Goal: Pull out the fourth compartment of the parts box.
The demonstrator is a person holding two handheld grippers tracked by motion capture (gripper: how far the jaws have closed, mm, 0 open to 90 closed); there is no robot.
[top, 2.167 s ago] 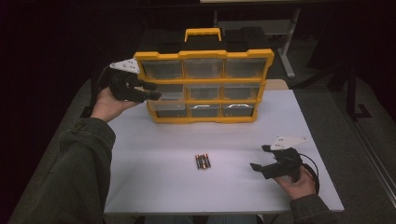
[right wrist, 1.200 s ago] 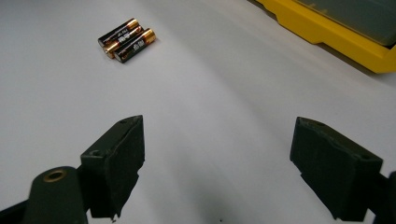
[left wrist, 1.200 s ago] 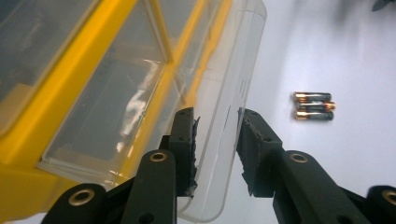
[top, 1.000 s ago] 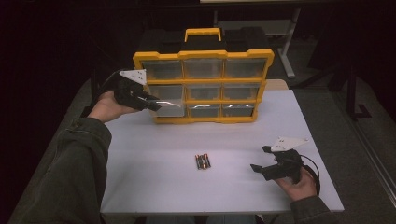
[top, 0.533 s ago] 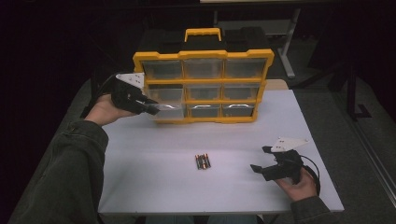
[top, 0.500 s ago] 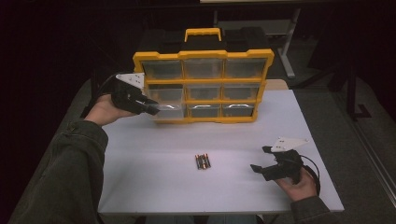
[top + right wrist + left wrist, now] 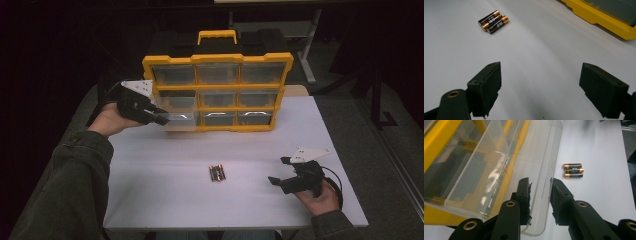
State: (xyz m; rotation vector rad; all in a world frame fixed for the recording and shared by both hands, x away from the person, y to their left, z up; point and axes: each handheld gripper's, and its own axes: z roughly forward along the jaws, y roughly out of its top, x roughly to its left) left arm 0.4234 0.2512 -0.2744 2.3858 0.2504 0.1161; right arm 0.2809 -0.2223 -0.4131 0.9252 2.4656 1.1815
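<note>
Left gripper (image 7: 540,195) gripped the clear drawer (image 7: 499,170)'s front lip and had pulled it partway out of the organizer (image 7: 217,92). Right gripper (image 7: 540,90) waited open near the batteries (image 7: 217,173), likely going in next.

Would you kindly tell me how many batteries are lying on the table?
3 batteries lie side by side mid-table, touching one another, in front of the yellow organizer; none seems hidden.
</note>
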